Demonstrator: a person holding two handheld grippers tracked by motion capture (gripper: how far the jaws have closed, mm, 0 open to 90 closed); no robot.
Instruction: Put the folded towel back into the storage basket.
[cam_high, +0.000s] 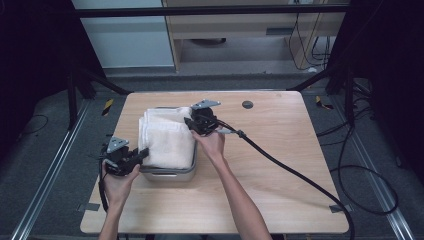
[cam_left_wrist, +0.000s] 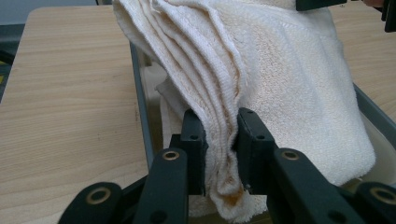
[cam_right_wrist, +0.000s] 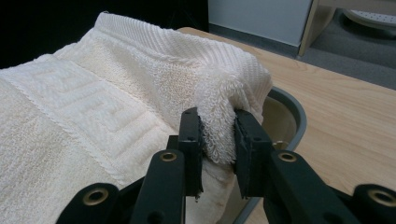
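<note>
Working largest to smallest: light wooden square table (cam_high: 280, 165), bare apart from a small dark round disc (cam_high: 247, 104) near its far edge and the tray setup left of centre.

Grey metal rectangular tray (cam_high: 170, 173) sits on the table toward the person's left. Its rim shows as a grey rail in the left gripper view and as a rounded corner in the right gripper view.

Cream folded terry towel (cam_high: 167, 137) lies on and over the tray, covering most of it. It's a thick stack of layers, with a woven key-pattern border visible in the right gripper view.

Left claw (cam_left_wrist: 220, 149) is at the towel's near-left corner, closed on a bundle of several folded edges. Layers are bunched between the jaws and hang below them.

Right claw (cam_right_wrist: 217, 149) is at the far-right corner, clamped on a rolled fold of towel, just above the tray's corner.

Both corners are pinched, so my read is a lift or unfold comes next.

Risks:
- Left grip spans many layers. The inner ones may slide out under load, so the stack would fan open or drop back.
- Right bite is shallow, on a soft rolled edge. A sideways tug could pull it free.
- Uneven lift between the hands would skew the towel.
- Towel dragging on the rim could shift the light tray across the table.
</note>
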